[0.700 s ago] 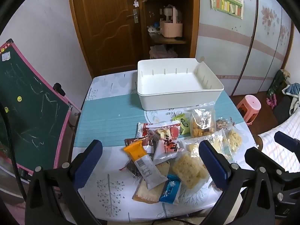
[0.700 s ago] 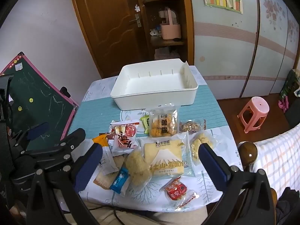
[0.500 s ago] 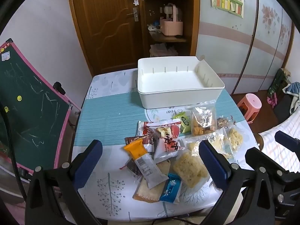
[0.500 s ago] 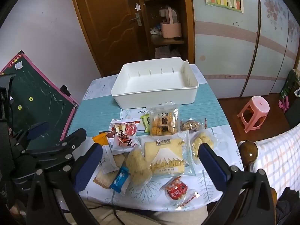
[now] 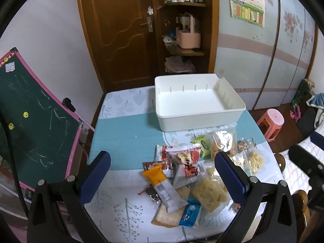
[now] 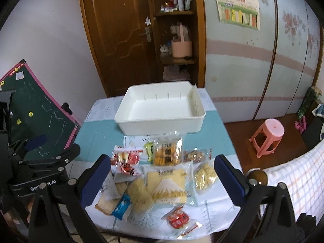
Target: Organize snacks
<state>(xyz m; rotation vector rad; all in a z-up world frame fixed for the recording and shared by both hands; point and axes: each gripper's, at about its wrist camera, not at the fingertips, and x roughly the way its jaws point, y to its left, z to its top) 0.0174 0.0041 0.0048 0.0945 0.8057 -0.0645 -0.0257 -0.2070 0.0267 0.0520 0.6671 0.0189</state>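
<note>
1. Left gripper (image 5: pixel 162 174): jaws spread wide, nothing between the pads, held above the near-left part of the table (image 5: pixel 121 141). Directly below/ahead lies the orange-and-white bar (image 5: pixel 164 188), resting on a dark wrapper and a flat biscuit pack (image 5: pixel 163 215); a small blue packet (image 5: pixel 190 215) sits just beside these.

2. Right gripper (image 6: pixel 162 174): also released wide, empty, hovering over the snack pile. Between its pads, lower down, lies the big mountain-print bread pack (image 6: pixel 169 184). Near it: a yellow cake bag (image 6: pixel 167 151) toward the bin, a red-and-white packet (image 6: pixel 126 162) to the left, a red candy packet (image 6: pixel 178 217) at the near edge.

3. Bin (image 6: pixel 160 123): white, open-topped, at the far side of the table, nothing inside. All snacks lie loose in front of it, apart from its wall; the cake bag is the closest.

4. Step in hand (est.): pre-grasp, approach phase. No snack has been sorted yet.

5. Next move req.: pick one pack per gripper, descend w/ jaws straddling it, pinch at a crimped edge. Packs overlap, so take the top item first. Soft bags may sag or slip; grip w/ care, then carry over the bin wall.

6. Change vs. 0.5 s ago: both views have shifted slightly, pile and bin sitting a bit lower/left in the right view, w/ some blur = motion. Jaw spacing unchanged. Snacks and bin have not moved on the table.
</note>
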